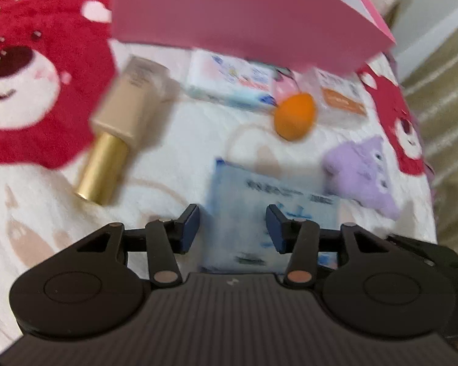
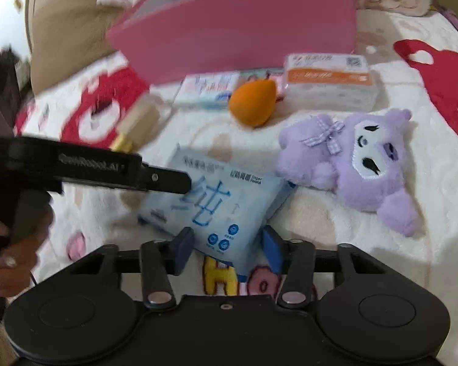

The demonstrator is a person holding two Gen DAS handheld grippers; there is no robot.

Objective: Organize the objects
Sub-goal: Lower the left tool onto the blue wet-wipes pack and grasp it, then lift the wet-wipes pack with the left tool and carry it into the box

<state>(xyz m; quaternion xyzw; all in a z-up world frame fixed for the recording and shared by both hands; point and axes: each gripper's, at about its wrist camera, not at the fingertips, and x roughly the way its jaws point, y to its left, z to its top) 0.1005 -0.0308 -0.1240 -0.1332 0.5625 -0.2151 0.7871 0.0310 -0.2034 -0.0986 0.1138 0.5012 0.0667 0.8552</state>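
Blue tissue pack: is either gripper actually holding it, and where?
The right gripper appears to pinch the blue tissue pack at its near corner. The left gripper is over its far edge; a hold there cannot be told.

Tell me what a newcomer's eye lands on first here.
The pink box at the back of the blanket. Then the purple plush at right, with the orange sponge between it and the box. Nearest, the blue packet lies between the right gripper's fingers.
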